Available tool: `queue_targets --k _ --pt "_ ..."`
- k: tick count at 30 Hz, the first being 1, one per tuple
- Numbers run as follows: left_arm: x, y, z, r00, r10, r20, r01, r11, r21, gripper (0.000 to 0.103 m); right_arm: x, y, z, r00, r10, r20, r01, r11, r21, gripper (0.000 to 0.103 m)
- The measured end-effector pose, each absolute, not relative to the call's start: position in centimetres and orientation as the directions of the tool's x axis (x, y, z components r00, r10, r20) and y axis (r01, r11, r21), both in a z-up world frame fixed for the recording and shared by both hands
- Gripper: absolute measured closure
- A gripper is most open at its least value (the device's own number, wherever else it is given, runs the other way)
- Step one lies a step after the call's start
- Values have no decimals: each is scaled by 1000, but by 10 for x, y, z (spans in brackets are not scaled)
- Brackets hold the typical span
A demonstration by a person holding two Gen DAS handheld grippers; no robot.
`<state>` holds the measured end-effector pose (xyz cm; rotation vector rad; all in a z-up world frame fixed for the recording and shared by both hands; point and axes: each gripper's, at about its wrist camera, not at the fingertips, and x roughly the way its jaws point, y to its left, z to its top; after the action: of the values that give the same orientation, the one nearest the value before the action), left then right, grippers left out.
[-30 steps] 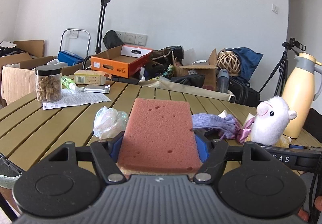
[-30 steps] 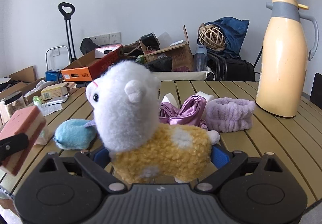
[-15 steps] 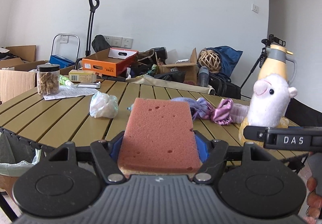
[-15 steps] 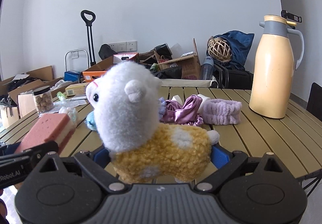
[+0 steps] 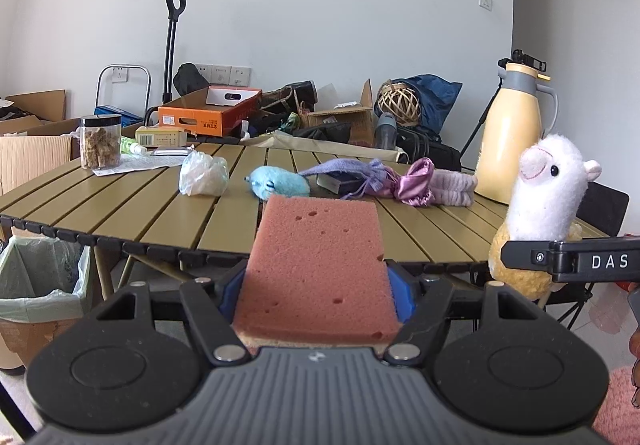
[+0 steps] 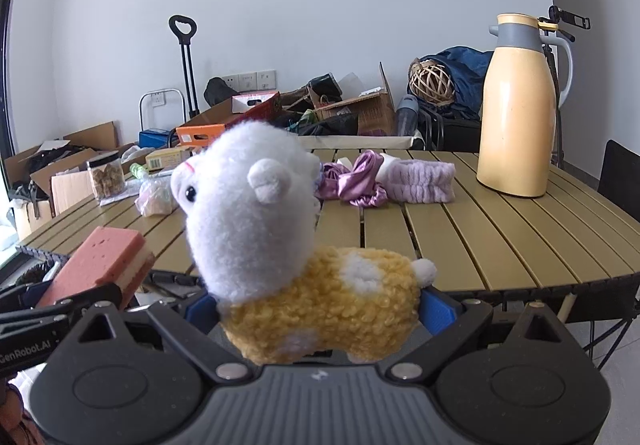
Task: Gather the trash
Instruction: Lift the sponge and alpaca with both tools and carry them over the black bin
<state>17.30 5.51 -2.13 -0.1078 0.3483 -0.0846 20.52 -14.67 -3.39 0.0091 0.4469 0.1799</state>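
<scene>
My left fingers [image 5: 316, 287] are clamped on a pink sponge [image 5: 316, 265] that fills the bottom middle of the left picture. My right fingers [image 6: 320, 309] are clamped on a toy sheep [image 6: 280, 245] with a white head and yellow body, in the middle of the right picture. Both are off the bench [image 5: 160, 213], in front of its near edge. That edge runs across the middle of the left picture, with open floor under it. A trash bin [image 5: 44, 277] with a clear bag stands at the lower left, beside the bench edge. A crumpled plastic bag [image 5: 203, 177] lies on the bench, left of middle. I can read "DAS" at the right of the left picture, and "GenRobot.AI" at the lower left of the right picture.
</scene>
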Motion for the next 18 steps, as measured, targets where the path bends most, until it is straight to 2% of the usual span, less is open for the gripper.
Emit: queue_targets --k 7,18 --pt "157 49 -34 921 -115 -372 82 991 -103 33 187 -151 -54 863 181 -471 -184 982 40 5" --pt "148 43 -60 873 -100 -477 74 995 -74 33 171 -163 -94 809 185 -558 -178 982 67 6"
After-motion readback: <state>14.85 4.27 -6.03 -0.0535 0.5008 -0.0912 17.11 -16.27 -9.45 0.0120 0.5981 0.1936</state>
